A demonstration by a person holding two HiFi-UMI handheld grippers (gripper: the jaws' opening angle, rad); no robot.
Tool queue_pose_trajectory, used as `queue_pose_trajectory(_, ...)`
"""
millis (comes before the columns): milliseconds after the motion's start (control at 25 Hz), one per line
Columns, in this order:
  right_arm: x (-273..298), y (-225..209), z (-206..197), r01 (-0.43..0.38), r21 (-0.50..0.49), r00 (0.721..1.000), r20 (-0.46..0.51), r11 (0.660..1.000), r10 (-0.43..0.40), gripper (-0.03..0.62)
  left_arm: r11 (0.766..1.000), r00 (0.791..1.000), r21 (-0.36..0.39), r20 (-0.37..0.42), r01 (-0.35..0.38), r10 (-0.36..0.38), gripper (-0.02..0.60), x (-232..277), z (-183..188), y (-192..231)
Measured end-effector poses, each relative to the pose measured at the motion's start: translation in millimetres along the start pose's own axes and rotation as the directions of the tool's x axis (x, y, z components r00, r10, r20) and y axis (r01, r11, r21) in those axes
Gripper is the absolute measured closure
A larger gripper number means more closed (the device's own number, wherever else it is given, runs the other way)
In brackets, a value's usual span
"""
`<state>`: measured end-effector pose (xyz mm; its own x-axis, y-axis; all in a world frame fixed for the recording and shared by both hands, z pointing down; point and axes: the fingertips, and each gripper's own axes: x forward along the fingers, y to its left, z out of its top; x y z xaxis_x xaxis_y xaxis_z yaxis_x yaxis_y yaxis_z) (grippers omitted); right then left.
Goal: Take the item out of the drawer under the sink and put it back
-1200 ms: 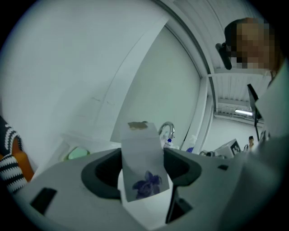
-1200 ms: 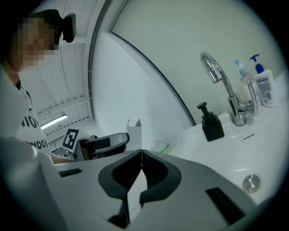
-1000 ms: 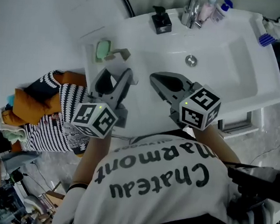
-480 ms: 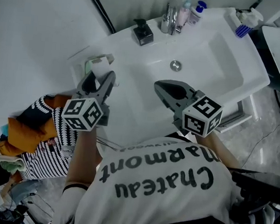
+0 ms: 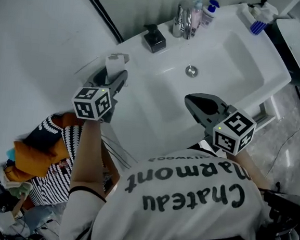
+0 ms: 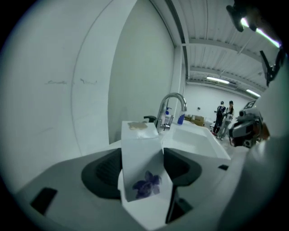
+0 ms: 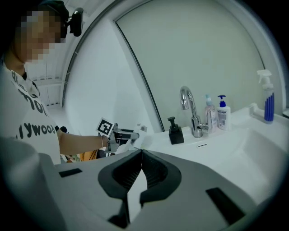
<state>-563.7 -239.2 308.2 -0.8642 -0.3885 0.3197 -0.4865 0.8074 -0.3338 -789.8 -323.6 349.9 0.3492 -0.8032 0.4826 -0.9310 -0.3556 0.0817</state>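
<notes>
Head view: at upper left, the left gripper (image 5: 110, 81) holds a white box (image 5: 114, 65) above the sink's (image 5: 234, 56) left rim.

Left gripper view: jaws wide, clamped on the flower-printed box. The thin carton could crush or slip.

Right gripper view: right gripper (image 7: 142, 155) closed, empty.

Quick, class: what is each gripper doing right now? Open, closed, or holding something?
Left gripper: closed on a white box with a purple flower print.
Right gripper: closed, with nothing between its jaws.
</notes>
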Motion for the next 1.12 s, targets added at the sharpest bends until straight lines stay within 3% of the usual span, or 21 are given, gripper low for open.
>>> queue_pose_trajectory(200, -9.5, -2.9, -12.8, 0.061, -0.012, 0.998, -0.028, 0.998, -0.061, 0.582, 0.994, 0.993, 0.092, -0.111, 0.061, -0.051, 0.293, 32.2, -11.1, 16.1)
queue_pose_trajectory(480, -22.6, -2.9, -31.4, 0.128, -0.105, 0.982, -0.123, 0.986, -0.141, 0.582, 0.994, 0.980, 0.081, -0.190, 0.072, -0.056, 0.293, 65.9, -31.9, 26.1)
queue_pose_trajectory(680, -24.7, -4.9, -39.5, 0.155, -0.114, 0.978, -0.123, 0.981, -0.169, 0.582, 0.984, 0.962, 0.138, -0.265, 0.108, -0.069, 0.293, 81.0, -46.7, 26.2)
queue_pose_trajectory(960, -27.6, -7.0, -42.3, 0.196, -0.101, 0.973, -0.103, 0.975, -0.206, 0.582, 0.970, 0.921, 0.117, -0.355, 0.215, -0.161, 0.293, 98.2, -47.1, 26.9)
queue_pose_trajectory(1120, -30.2, -9.7, -46.2, 0.208, -0.108, 0.969, -0.115, 0.972, -0.220, 0.582, 0.965, 0.918, 0.137, -0.363, 0.222, -0.160, 0.293, 105.4, -44.8, 28.8)
